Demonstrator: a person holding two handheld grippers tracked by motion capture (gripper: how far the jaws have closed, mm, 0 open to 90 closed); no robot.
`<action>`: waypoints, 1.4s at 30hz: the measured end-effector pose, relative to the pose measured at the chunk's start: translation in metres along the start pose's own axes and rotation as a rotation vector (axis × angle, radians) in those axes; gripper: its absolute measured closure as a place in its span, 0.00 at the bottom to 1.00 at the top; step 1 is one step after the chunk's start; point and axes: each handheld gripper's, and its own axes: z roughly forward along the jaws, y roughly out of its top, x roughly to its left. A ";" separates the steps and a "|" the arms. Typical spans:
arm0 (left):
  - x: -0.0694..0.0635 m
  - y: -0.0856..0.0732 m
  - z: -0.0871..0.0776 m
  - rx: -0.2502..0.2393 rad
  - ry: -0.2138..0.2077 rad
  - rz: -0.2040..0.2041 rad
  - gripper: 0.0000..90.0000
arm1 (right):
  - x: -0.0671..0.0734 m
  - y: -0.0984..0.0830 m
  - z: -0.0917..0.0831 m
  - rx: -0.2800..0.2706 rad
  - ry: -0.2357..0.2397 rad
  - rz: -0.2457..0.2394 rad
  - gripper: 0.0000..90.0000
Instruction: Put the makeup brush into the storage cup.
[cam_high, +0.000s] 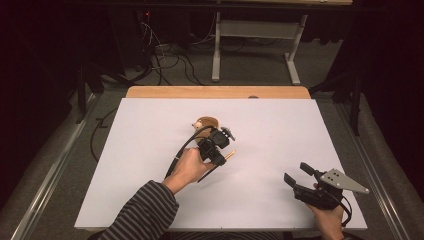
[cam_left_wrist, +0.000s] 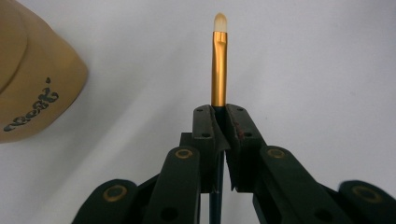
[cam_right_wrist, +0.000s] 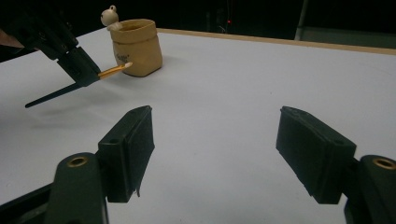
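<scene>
Left gripper view: the left gripper (cam_left_wrist: 219, 116) is clamped on a slim brush (cam_left_wrist: 218, 70), gold ferrule and pale soft tip projecting straight ahead beyond the jaws, dark handle trailing back between them. The brush looks light, stiff and slippery; a hold just behind the ferrule suits it. Ahead and leftward stands the tan pot (cam_left_wrist: 32, 79). The right gripper (cam_right_wrist: 215, 154) stands open, empty.

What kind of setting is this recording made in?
Probably a lab or recording workspace, not a home: a white table stands in a dark room, loose cables trail over the grey floor behind it, and a bare workbench frame stands beyond.
</scene>
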 end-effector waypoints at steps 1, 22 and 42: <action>0.000 0.000 -0.001 -0.004 -0.003 -0.002 0.93 | 0.000 0.000 0.000 0.003 0.000 0.000 0.33; 0.006 0.003 -0.022 -0.093 -0.027 -0.002 0.93 | 0.000 0.000 0.001 0.008 0.004 0.003 0.33; 0.011 0.004 -0.035 -0.173 -0.016 -0.015 0.93 | 0.000 0.000 0.001 0.008 0.007 0.003 0.33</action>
